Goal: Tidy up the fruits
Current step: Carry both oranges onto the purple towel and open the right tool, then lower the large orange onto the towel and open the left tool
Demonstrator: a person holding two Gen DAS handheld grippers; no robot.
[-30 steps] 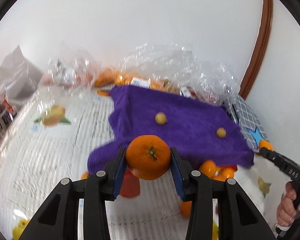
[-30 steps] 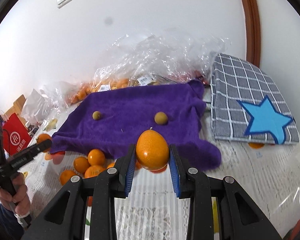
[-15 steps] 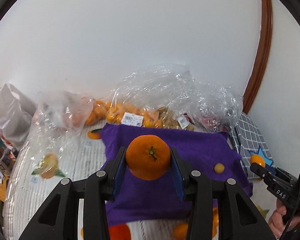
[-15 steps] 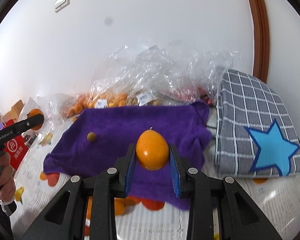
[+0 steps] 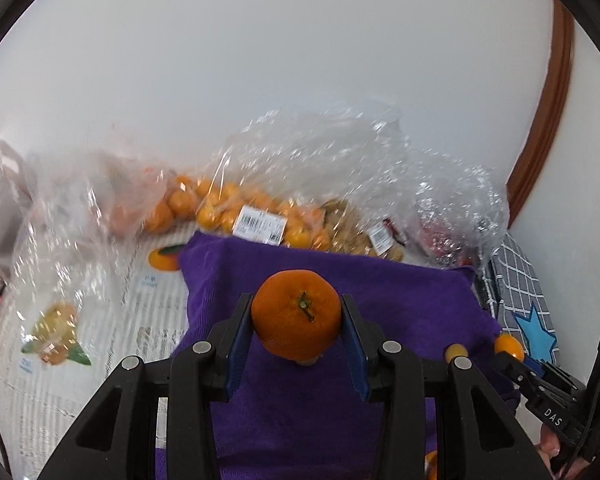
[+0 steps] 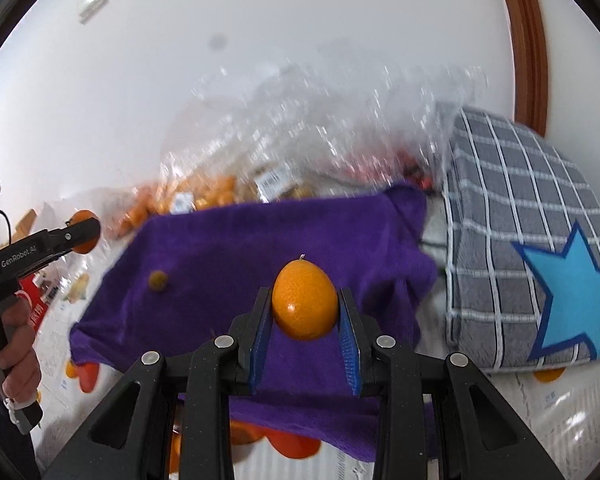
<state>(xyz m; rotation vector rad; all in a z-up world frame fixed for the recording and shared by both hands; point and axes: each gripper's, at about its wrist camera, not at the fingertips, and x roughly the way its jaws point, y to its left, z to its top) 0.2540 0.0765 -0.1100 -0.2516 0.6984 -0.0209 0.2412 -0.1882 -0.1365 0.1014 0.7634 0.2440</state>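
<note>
Both grippers have advanced over the purple terry cloth (image 5: 380,312) since the earlier frames; the loose oranges at its near edge, wholly in sight a second ago, now show only as slivers at the bottom of each view. Left gripper (image 5: 297,354): blue pads clamped on a round deep-orange mandarin with a green stem stub (image 5: 296,314), stem facing the camera, fruit held above the cloth. Just beneath the mandarin a small tan fruit (image 5: 308,360) peeks out, mostly hidden. Ahead of the left gripper, at the far edge of the cloth, lie crinkled clear plastic bags of small oranges with white barcode labels (image 5: 260,216). To its right, the right gripper (image 5: 514,356) shows with its load at the tip. Right gripper, own view: blue pads closed on an oval yellow-orange citrus (image 6: 304,306), also above the cloth. Ahead and to its left a small olive-brown round fruit (image 6: 158,280) rests on the cloth. To its right sits a grey checked cushion with a blue star patch (image 6: 520,240), beside the cloth. Far left, the left gripper carries its mandarin near the bags; that region is motion-blurred.
</note>
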